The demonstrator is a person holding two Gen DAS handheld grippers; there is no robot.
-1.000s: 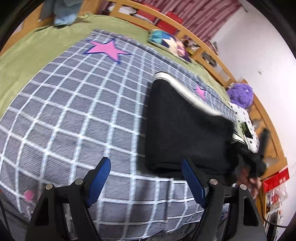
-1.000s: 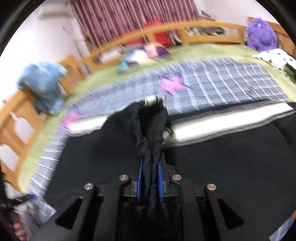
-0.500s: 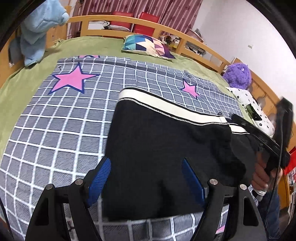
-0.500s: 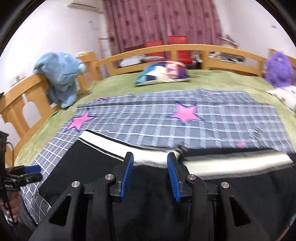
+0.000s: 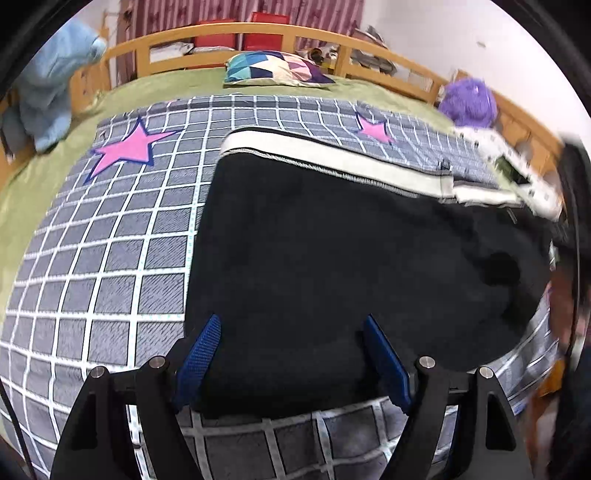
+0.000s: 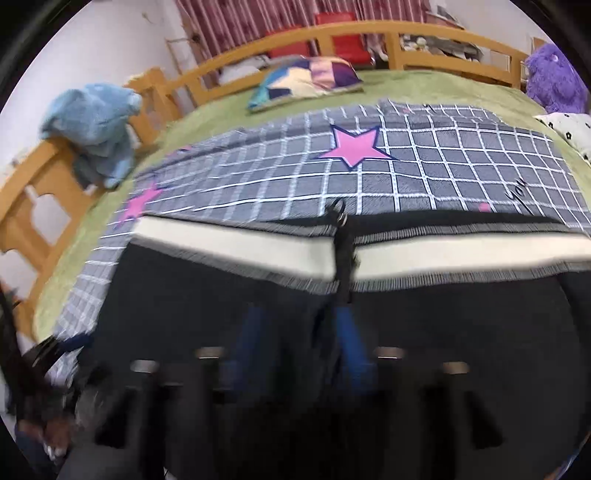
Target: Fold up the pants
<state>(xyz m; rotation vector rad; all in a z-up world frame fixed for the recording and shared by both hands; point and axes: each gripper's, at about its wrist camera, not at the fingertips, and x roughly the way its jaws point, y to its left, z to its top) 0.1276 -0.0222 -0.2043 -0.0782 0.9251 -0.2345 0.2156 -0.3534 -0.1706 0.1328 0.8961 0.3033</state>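
Note:
The black pants (image 5: pixel 351 258) lie folded flat on the grey checked blanket (image 5: pixel 110 240), white waistband (image 5: pixel 332 162) at the far side. My left gripper (image 5: pixel 291 350) is open and empty, hovering over the pants' near edge. In the right wrist view the pants (image 6: pixel 443 332) fill the lower half, with the waistband (image 6: pixel 258 247) and a black drawstring (image 6: pixel 343 236) across the middle. My right gripper (image 6: pixel 299 332) is blurred, its blue pads apart and open, just above the black fabric.
Green bedspread (image 5: pixel 29 184) under the blanket, wooden bed rail (image 5: pixel 295 33) behind. A patterned pillow (image 5: pixel 277 68) lies at the back, a blue garment (image 5: pixel 48 92) hangs on the left rail, a purple plush (image 5: pixel 469 101) sits at the right. The other hand-held gripper (image 5: pixel 576 221) is at the right edge.
My right gripper let go of the bunched black fabric and opened; the pants now lie flat. The left gripper moved over the pants' near edge, still open.

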